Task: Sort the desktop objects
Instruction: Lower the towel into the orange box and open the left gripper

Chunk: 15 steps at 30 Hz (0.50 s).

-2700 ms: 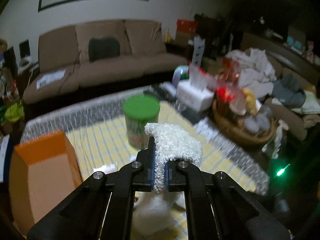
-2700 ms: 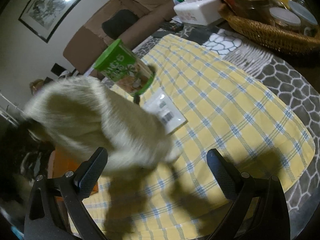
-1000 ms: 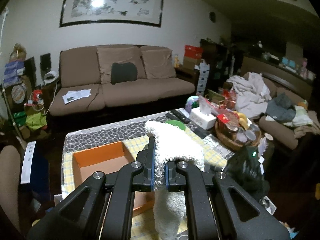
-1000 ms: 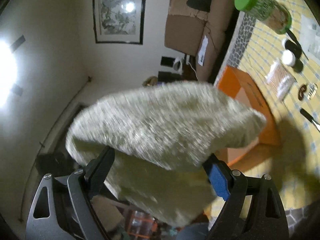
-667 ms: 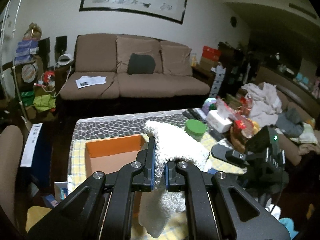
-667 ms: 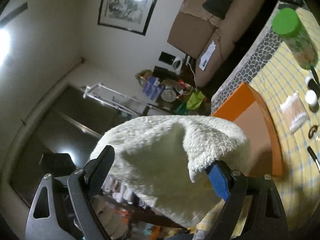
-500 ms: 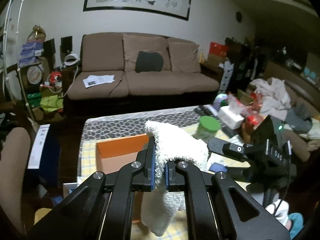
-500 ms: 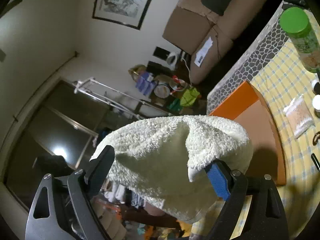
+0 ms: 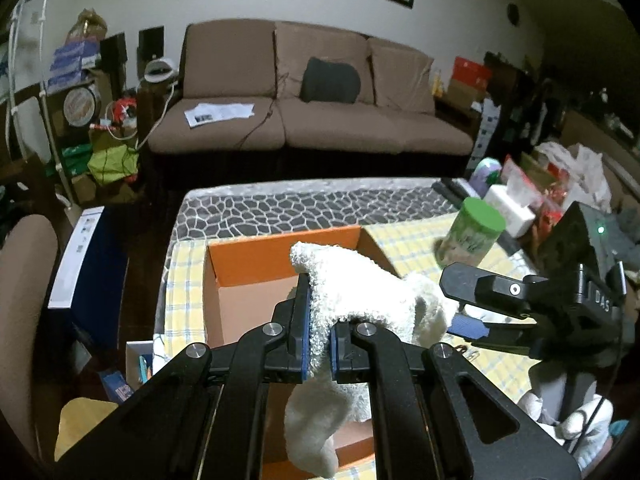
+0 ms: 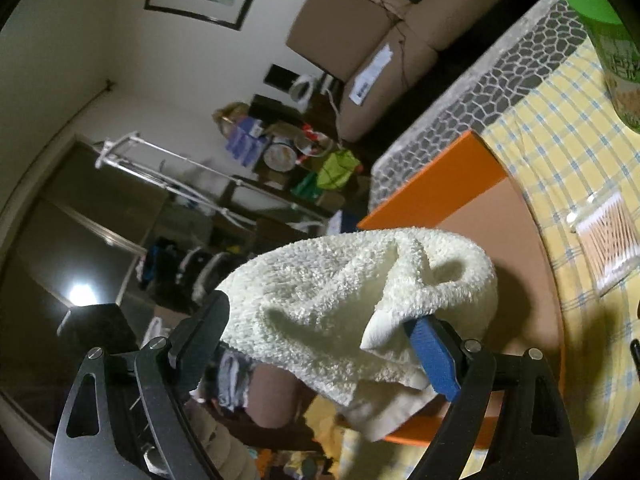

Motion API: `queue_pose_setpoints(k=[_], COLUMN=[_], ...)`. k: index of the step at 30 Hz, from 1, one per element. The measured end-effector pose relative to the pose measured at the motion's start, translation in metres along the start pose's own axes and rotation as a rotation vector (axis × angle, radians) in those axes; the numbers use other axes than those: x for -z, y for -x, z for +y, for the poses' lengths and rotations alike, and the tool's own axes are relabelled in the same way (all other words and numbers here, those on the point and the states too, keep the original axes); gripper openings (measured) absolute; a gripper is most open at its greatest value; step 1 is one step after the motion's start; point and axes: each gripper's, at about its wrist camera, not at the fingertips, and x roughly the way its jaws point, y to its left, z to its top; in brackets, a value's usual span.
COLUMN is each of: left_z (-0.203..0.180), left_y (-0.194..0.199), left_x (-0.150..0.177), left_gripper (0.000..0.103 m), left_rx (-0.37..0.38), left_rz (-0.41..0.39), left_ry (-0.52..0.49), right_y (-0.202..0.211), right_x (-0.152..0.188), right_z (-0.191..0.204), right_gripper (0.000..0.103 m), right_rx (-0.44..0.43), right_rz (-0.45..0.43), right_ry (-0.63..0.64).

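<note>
1. While the left gripper (image 9: 319, 340) is clamping a fold of the white towel (image 9: 360, 300), it is now hanging above the orange box (image 9: 248, 276), whereas a moment ago the box sat lower and further off at 8 o'clock. In my judgement the towel is nearly ready for dropping in.
2. Moving rightward, the right gripper (image 10: 316, 332) is now reaching in from 3 o'clock in the left view, its jaws standing apart with the towel draping over one blue pad (image 10: 434, 356), not squeezing it.
3. Only the left view is showing the green-lidded jar (image 9: 472, 236) upright at 2 o'clock; only the right view is showing the cotton-swab packet (image 10: 608, 240) lying beside the box.
</note>
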Motion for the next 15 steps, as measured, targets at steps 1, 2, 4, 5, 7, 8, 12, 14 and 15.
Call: queue_pose_setpoints(k=[1,2,4,5,7,8,12,14,15], left_z=[-0.001,-0.003,-0.007,-0.009,-0.013,-0.015,-0.019,-0.021,-0.022], left_y=[-0.005,-0.014,-0.026,-0.032,-0.040,-0.041,-0.044,-0.048,-0.050], left_x=[0.001,0.002,0.002,0.001,-0.002,-0.003,0.009,0.025,0.036], left_gripper=[0.007,0.007,0.007,0.007,0.007,0.007,0.007,0.007,0.007], left_rx=[-0.005,-0.026,-0.060,-0.076,-0.092,-0.088,-0.057,-0.058,-0.046], left_rz=[0.012,0.031,0.053,0.058,0.061,0.061,0.090,0.126,0.152], left_ry=[-0.014,-0.044,-0.090,-0.110,-0.134,-0.135,-0.165,-0.189,-0.193], right_y=[-0.003,-0.006,-0.012,-0.013,-0.015,-0.015,-0.012,-0.010,-0.009], right_x=[-0.001,-0.001,0.000,0.001,0.002,0.002,0.002,0.003,0.004], right_z=[-0.005,-0.008,-0.016,-0.019,-0.024,-0.025,-0.030,-0.029,-0.028], right_gripper=[0.090,0.090,0.090,0.090,0.090,0.090,0.090,0.090,0.090], right_rx=[0.008,0.018,0.038,0.052,0.073,0.078,0.081,0.100,0.112], right_rz=[0.005,0.011,0.025,0.030,0.032,0.031,0.038,0.050,0.056], right_ry=[-0.002,-0.003,-0.001,0.001,0.004,0.003,-0.003,0.010,0.022])
